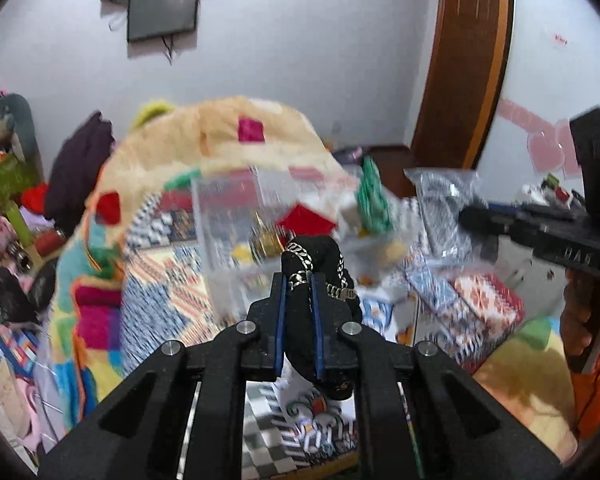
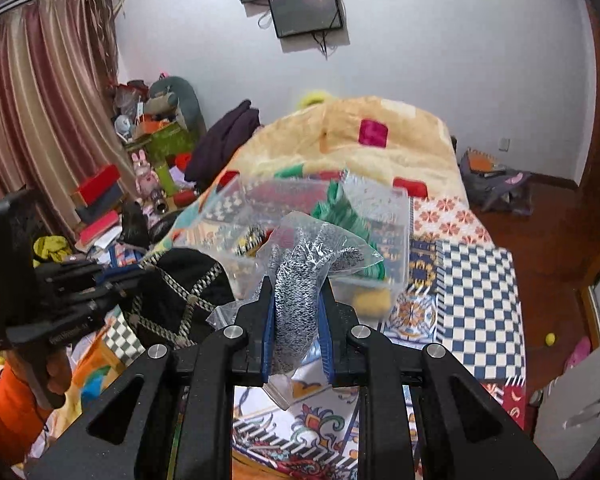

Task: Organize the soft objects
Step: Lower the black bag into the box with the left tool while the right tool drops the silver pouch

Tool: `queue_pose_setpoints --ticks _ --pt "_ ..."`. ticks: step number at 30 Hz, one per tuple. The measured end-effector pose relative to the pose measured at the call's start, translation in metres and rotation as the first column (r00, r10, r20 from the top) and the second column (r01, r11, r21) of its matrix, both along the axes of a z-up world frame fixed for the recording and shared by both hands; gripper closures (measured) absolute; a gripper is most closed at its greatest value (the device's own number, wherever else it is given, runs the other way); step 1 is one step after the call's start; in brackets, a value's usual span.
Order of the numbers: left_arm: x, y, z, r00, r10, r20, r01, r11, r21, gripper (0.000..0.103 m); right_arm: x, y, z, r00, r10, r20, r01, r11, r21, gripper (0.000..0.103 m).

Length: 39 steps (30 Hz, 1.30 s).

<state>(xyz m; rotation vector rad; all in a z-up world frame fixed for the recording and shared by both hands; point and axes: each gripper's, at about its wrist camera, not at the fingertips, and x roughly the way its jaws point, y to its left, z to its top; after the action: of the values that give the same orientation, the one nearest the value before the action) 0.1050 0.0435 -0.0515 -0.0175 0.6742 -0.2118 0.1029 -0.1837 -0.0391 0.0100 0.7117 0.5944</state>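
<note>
Bedroom bed, black garment clamped in left hand-held gripper

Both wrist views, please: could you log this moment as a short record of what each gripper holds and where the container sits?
left gripper: shut on black fabric item with chain trim
right gripper: shut on clear bag of speckled black-and-white knitwear
clear plastic bin: on the bed ahead of both grippers, holding green fabric
bed: patchwork cover, yellow blanket heaped behind
</note>
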Motion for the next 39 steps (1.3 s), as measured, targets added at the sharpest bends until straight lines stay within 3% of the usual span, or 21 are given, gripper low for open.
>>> queue_pose_setpoints --ticks 9,17,29,39 --pt "0.013 0.014 0.046 0.989 0.069 0.133 -0.065 0.997 -0.033 0.093 0.018 0.015 0.019 0.997 0.003 0.075 -0.004 1.0 0.014 0.086" --pt "0.032 0.014 0.05 0.971 0.113 0.21 -0.114 0.993 -0.005 0.093 0.041 0.039 0.015 0.995 0.014 0.097 -0.012 1.0 -0.016 0.086" --pt "0.095 0.02 -0.019 0.994 0.105 0.019 -0.105 0.994 -0.012 0.092 0.077 0.072 -0.035 1.0 0.022 0.009 -0.02 0.991 -0.133 0.086" --pt "0.114 0.014 -0.046 0.995 0.072 -0.072 -0.072 0.997 -0.004 0.092 0.085 0.074 -0.05 0.999 0.029 -0.039 -0.035 0.987 -0.157 0.084"
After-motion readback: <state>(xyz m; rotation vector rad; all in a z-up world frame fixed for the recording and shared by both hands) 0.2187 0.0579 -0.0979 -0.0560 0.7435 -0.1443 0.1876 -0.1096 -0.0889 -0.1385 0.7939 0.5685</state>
